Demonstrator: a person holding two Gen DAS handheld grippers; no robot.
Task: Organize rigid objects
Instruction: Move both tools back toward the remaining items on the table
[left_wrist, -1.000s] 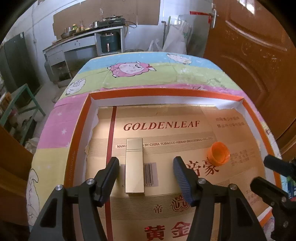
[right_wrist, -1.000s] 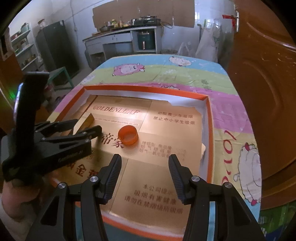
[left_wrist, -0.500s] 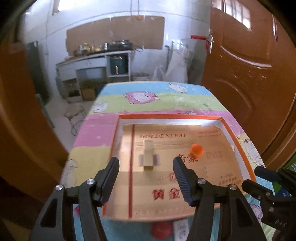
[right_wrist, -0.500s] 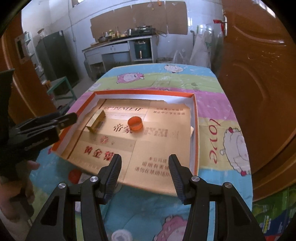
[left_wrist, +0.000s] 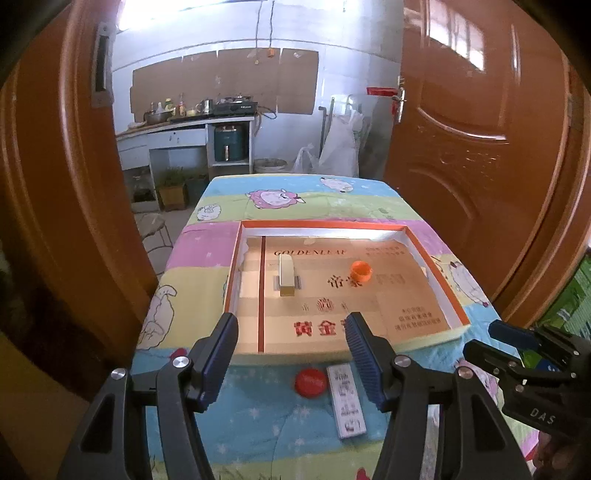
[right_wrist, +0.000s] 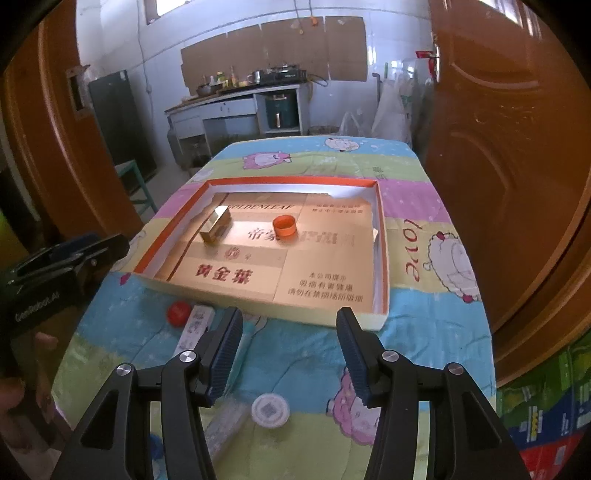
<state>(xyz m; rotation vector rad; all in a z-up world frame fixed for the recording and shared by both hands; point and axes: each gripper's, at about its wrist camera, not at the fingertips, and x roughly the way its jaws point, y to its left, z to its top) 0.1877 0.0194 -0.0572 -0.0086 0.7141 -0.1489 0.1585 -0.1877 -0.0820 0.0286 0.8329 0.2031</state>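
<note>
- Gold box (left_wrist: 287, 276): lies inside the orange-rimmed tray (left_wrist: 436, 269), centre-left of the left wrist frame; a second ago it sat right between your left fingers, now it is small and well clear of them
- Orange cap (left_wrist: 361, 271): on the tray floor, right of the gold box, apart from it; its place on the tray is unchanged
- Left gripper (left_wrist: 291, 354): jaws apart, holding nothing; it has pulled back from over the tray to the near table edge
- Right gripper (right_wrist: 290, 350): jaws apart, empty; likewise drawn back, with the tray now in mid-frame
- Red cap (left_wrist: 311, 382): newly in view on the cartoon-print cloth (left_wrist: 258, 417), lower centre, outside the tray
- White flat pack (left_wrist: 347, 400): just right of the red cap, also outside the tray
- White round lid (right_wrist: 269, 409): lower centre of the right wrist frame, between your right fingers, on the cloth
- Judgement: two items look stowed; you appear to be backing off to pick from the three loose ones
</note>
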